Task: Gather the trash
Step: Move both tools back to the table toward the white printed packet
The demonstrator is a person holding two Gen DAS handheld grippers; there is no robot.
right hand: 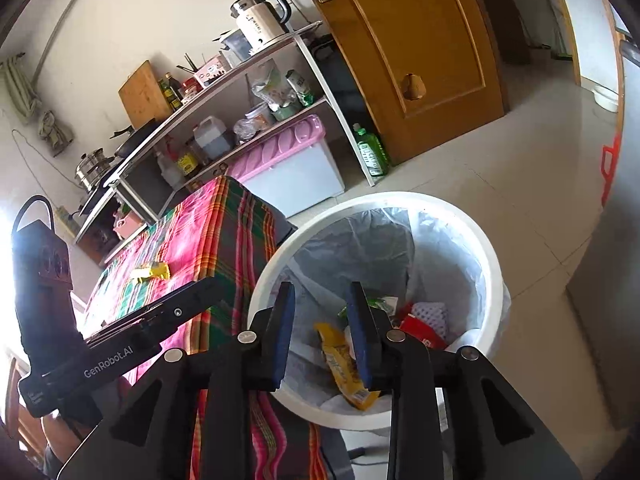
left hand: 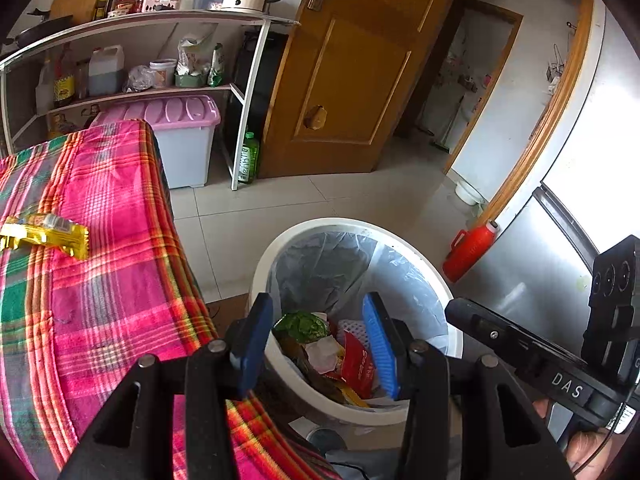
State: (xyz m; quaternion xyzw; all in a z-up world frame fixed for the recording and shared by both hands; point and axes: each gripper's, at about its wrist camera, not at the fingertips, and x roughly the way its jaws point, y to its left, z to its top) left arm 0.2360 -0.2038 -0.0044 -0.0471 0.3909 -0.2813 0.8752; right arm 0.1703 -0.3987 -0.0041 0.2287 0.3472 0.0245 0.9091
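both tongs hang over the bin with nothing in them: the left gripper (left hand: 316,344) has its blue pads well apart, and the right gripper (right hand: 320,332) has its jaws parted too, narrower, with only air between them and a yellow packet (right hand: 344,364) seen through the gap, lying down in the bin.

largest first: the table with the pink plaid cloth (left hand: 100,300) stands just beside the white trash bin (left hand: 452,320), whose thin clear liner sags inside the wall. the bin already holds a heap of wrappers, a green one (left hand: 304,326) and a red one (left hand: 360,364) among them (soft, crushed stuff, all of it).

what is left to collect, as far as i can see, is the yellow wrapper (left hand: 48,234) lying flat on the cloth, well apart from both grippers, near the table's far side. i'd judge it very light, thin and crinkly, with a glossy film that could slip between the pads. it looks limp, so pinching it at a crimped end or across the narrow middle seems best, pressing gently into the soft cloth to get a pad under the edge.
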